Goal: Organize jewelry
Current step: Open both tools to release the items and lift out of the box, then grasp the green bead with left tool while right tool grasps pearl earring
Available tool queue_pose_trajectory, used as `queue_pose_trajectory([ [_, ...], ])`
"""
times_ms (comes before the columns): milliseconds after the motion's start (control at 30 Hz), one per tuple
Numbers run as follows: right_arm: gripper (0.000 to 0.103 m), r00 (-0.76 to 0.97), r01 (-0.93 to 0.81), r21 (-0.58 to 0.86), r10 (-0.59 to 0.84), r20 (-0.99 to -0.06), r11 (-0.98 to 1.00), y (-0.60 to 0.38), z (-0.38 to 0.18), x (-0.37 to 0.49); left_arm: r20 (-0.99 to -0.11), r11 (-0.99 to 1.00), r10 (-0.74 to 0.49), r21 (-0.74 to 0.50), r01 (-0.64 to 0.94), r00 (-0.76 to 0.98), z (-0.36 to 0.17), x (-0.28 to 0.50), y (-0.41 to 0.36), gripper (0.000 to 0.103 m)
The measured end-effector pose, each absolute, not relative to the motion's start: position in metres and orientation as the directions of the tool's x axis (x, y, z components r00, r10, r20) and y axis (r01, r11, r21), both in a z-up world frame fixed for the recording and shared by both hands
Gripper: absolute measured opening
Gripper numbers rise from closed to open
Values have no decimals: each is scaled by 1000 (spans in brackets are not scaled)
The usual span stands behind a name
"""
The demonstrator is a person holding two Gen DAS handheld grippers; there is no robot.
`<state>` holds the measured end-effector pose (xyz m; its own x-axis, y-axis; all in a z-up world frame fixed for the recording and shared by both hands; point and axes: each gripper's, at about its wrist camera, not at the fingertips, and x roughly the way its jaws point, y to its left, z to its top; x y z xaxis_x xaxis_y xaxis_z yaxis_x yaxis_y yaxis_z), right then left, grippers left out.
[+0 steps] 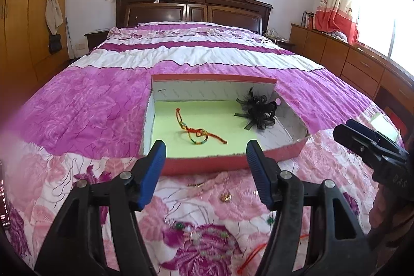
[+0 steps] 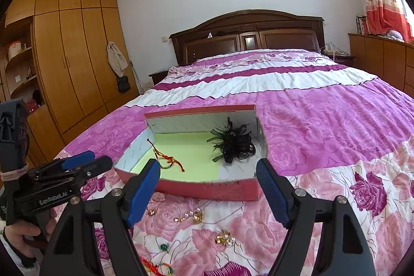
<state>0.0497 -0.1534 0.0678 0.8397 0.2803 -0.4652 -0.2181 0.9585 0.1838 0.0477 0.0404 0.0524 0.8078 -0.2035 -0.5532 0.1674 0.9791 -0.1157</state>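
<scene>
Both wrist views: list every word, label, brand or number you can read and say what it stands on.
"GenRobot.AI": white print on the black body of the left gripper, right wrist view.
"BAS": partial letters, cut off at the frame edge, on the black body of the right gripper, left wrist view.
Faint grey print on the inner walls of the box: too small to read.
Books on the dresser: too small to read.

Red box (image 1: 204,167) with lime-green floor, black ribbon flower (image 1: 260,111), pink-and-purple rose-print quilt (image 1: 85,110)
</scene>
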Motion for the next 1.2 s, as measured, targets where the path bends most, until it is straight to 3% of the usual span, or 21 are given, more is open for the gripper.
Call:
queue_pose_trajectory([
  [267,79,816,-215,174,275,-509,961,-158,52,36,-589,980,-197,-120,156,784,40,29,48,58],
  [767,79,688,-181,173,250,-681,968,-158,3,47,-728,977,-209,-136,162,653,0,30,47,58],
  [1067,57,590,-140,197,242,-770,970,-159,-22,66,-787,970,-240,-165,181,568,-21,35,43,56],
  [1200,55,584,-145,206,252,-772,968,-159,-25,68,-794,968,-245,-169,185,557,-25,37,44,46],
])
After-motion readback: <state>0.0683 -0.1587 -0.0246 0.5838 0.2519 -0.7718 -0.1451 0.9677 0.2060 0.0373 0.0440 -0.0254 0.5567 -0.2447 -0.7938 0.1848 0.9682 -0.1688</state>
